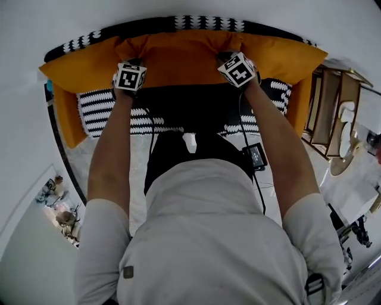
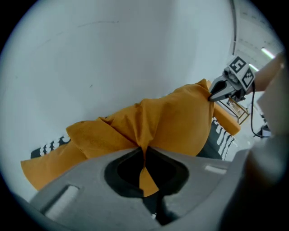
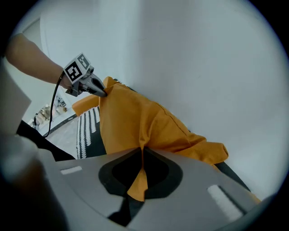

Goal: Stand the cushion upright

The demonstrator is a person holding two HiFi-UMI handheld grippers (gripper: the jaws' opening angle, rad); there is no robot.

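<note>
Stretching across the head view from ten o'clock to two o'clock, the orange cushion (image 1: 178,56) lies lengthwise above the black-and-white patterned sofa seat (image 1: 101,110), with the white wall (image 1: 178,9) at twelve o'clock behind it. Its upper edge is bunched into two peaks, one under each gripper. The left gripper (image 2: 145,155) has its jaws pressed together on a fold of the orange fabric. A small tongue of cloth pokes through toward six o'clock in the left gripper view, and the cushion body swells away toward one o'clock. The right gripper (image 3: 142,155) is clamped the same way on its own fold, and in its view the cushion runs off toward eleven o'clock and toward three o'clock. Each gripper view also catches the other gripper biting the same edge further along: at two o'clock in the left gripper view, at ten o'clock in the right gripper view. Both of the person's forearms (image 1: 110,155) reach up from the frame's centre to the grippers. Out at the three o'clock side of the head view a wooden rack (image 1: 333,107) stands beside the sofa. A small black device (image 1: 257,156) hangs on a cable just below the right forearm.
</note>
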